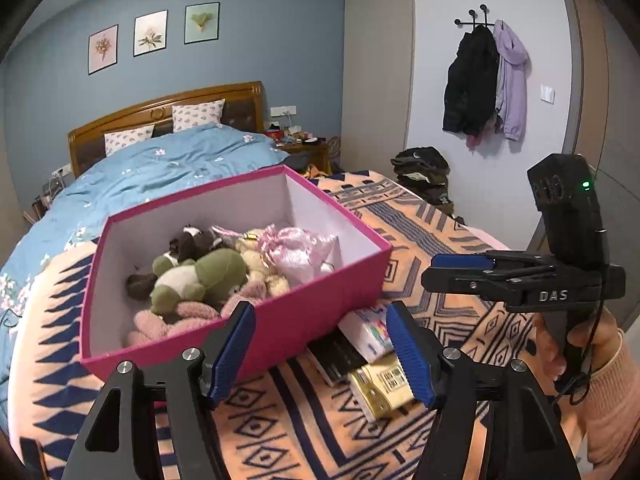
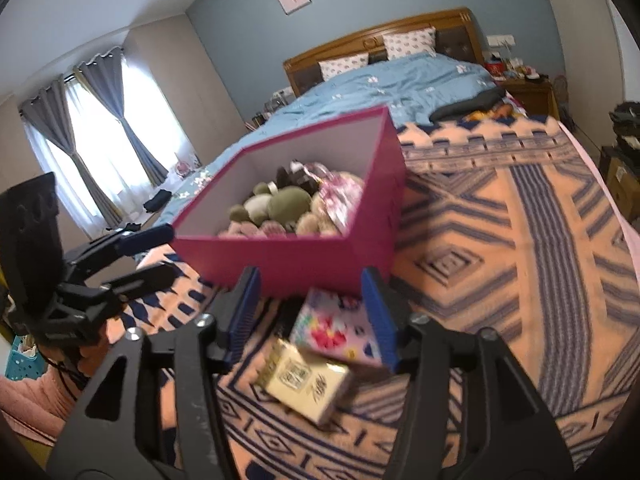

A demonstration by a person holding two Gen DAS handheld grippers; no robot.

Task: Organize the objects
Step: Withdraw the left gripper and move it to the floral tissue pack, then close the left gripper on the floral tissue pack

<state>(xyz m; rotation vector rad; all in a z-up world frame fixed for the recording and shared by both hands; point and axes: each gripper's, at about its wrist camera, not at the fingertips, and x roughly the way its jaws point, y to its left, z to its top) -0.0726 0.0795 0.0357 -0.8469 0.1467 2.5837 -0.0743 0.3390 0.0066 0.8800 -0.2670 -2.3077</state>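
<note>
An open pink box (image 1: pixel 312 312) (image 2: pixel 304 260) stands on the patterned blanket, holding plush toys, a green one (image 1: pixel 200 276) (image 2: pixel 280 204) on top, and a pink satin pouch (image 1: pixel 296 248). Against its near wall lie a floral box (image 1: pixel 370 330) (image 2: pixel 336 328), a gold box (image 1: pixel 384 384) (image 2: pixel 308 380) and a dark flat item (image 1: pixel 332 354). My left gripper (image 1: pixel 320 332) (image 2: pixel 160 252) is open, its jaws framing the pink box's near corner. My right gripper (image 2: pixel 310 292) (image 1: pixel 448 270) is open over the floral and gold boxes, gripping nothing.
The orange and navy blanket (image 2: pixel 500 240) covers the foot of a bed with a blue duvet (image 1: pixel 160 168). A hand in a pink sleeve (image 1: pixel 604 372) holds the right gripper. Coats (image 1: pixel 480 80) hang on the wall above a clothes pile (image 1: pixel 424 172). Curtains (image 2: pixel 92 128) stand left.
</note>
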